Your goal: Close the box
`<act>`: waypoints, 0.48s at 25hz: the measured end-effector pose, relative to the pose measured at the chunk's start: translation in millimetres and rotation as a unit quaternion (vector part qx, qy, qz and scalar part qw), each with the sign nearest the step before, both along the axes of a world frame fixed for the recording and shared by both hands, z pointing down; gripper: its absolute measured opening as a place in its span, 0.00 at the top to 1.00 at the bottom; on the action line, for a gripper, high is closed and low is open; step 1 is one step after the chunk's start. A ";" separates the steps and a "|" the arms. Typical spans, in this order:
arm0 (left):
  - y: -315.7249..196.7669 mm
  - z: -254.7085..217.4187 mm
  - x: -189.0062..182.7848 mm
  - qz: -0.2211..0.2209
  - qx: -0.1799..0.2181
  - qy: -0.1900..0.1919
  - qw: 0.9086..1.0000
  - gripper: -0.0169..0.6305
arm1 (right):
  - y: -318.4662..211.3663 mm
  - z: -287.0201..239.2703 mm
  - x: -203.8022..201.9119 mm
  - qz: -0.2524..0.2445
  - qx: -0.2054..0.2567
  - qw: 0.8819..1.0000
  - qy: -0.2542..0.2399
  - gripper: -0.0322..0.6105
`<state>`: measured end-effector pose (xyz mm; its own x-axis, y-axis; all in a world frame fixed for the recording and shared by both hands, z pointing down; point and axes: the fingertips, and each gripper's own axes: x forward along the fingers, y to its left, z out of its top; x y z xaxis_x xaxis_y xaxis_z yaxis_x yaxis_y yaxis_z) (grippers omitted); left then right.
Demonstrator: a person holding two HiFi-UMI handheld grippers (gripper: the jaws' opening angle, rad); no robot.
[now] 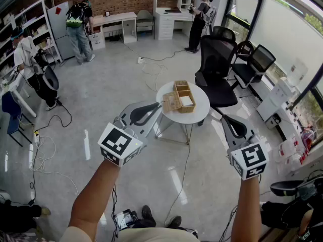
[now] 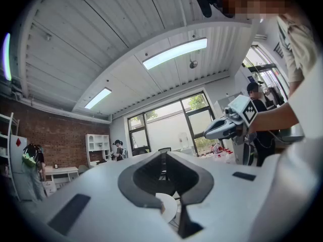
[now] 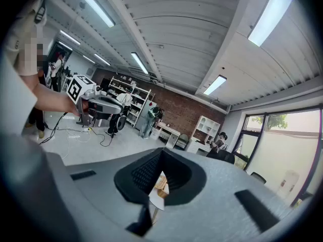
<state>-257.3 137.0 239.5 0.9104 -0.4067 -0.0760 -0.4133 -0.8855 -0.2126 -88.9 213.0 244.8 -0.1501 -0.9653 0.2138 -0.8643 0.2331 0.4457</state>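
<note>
The box (image 1: 184,97) sits on the round surface (image 1: 201,111), with its lid (image 1: 171,103) at the box's 9 o'clock, touching it. An office chair (image 1: 217,64) stands at the surface's 1 o'clock. The left claw (image 1: 144,114) hangs at the surface's 8 o'clock and the right claw (image 1: 233,126) at 4 o'clock, both apart from it.

Ahead of the left gripper (image 2: 162,158), its own closed jaws hide everything but a sliver of the white table (image 2: 166,205). Ahead of the right gripper (image 3: 161,155), only a thin strip of the box (image 3: 161,184) shows. In the head view, the box's contents are too small to tell.
</note>
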 end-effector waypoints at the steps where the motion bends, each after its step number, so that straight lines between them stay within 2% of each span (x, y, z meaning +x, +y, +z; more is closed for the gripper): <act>1: -2.7 0.5 -1.6 0.001 -0.001 0.001 1.000 0.93 | -2.7 0.3 -1.8 0.000 -0.001 1.000 0.001 0.96; 12: -33.9 6.6 -29.2 0.001 -0.007 0.010 1.000 0.93 | -32.5 4.1 -34.3 -0.004 -0.008 1.000 0.011 0.96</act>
